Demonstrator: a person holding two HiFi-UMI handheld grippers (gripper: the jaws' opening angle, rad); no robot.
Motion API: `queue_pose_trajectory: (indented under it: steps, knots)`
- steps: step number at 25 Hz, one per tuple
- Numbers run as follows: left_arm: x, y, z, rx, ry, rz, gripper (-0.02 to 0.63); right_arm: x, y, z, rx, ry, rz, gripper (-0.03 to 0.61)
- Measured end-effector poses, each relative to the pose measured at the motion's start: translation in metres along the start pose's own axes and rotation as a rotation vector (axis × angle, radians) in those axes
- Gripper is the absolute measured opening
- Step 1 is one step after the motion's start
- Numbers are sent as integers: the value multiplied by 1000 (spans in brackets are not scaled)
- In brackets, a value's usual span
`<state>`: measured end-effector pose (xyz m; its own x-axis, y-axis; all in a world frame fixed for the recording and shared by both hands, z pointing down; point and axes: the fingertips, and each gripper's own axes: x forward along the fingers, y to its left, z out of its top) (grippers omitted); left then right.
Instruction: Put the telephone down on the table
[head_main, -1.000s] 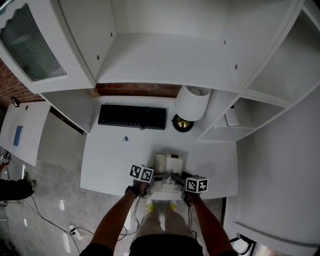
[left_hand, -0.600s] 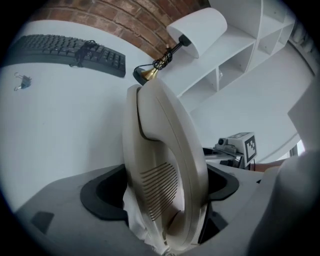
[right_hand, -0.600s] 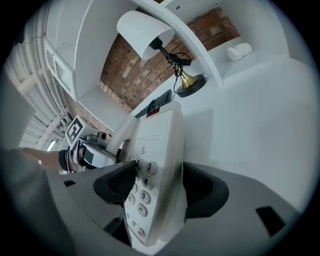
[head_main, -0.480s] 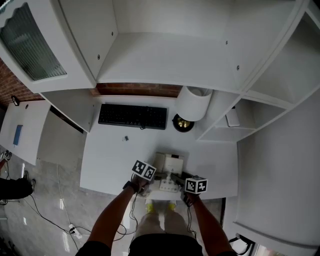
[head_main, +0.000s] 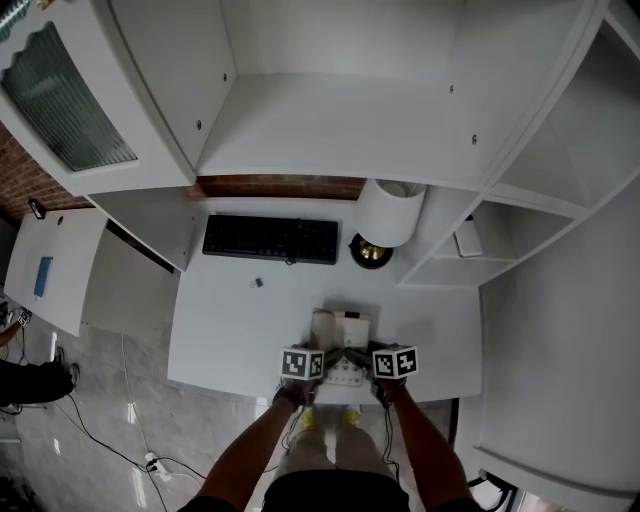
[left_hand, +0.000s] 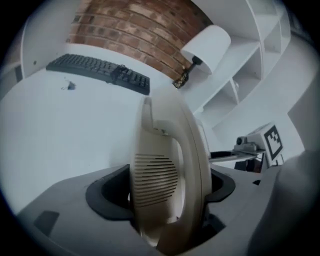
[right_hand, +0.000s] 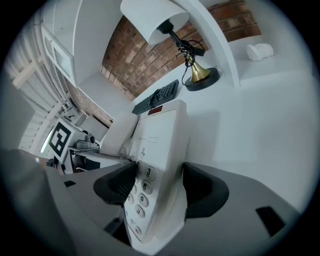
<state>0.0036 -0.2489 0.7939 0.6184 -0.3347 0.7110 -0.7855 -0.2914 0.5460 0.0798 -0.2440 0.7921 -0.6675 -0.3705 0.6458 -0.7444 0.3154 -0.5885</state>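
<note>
Two grips: hidden from head view.
Left gripper (left_hand: 167, 187): just narrowed, clamped cream handset (left_hand: 170, 140).
Right gripper (right_hand: 160, 185): clamped telephone base (right_hand: 162, 130), keypad (right_hand: 143, 196) shown.

At near edge of table (head_main: 220, 325): phone (head_main: 345, 328). Behind phone and left, keyboard (head_main: 270, 239); behind phone and right, lamp (head_main: 390, 212). Left of phone, short of keyboard, small item (head_main: 256, 283).

Cream plastic telephone handset (left_hand: 165, 170) showing a slotted grille, and the white plastic telephone base (right_hand: 160, 145) has pale grey keys. Black flat keyboard (head_main: 270, 239), white flat table (head_main: 220, 320), red-brown brick wall (head_main: 280, 186).
</note>
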Motion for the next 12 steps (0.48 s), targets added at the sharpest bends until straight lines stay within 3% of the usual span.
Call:
queue_pose_trajectory:
  steps: [2,7,12]
  knots:
    - [1,3,0,0,29,0,407,3,0,4,-27,16,-12,290]
    - [-7,3,-1,-64,106,-167,374,1,1,6,-59,-5,-34,289]
    - [-10,-2,1,-85,74,-173,440,-6,4,-1,-64,-1,-49,276]
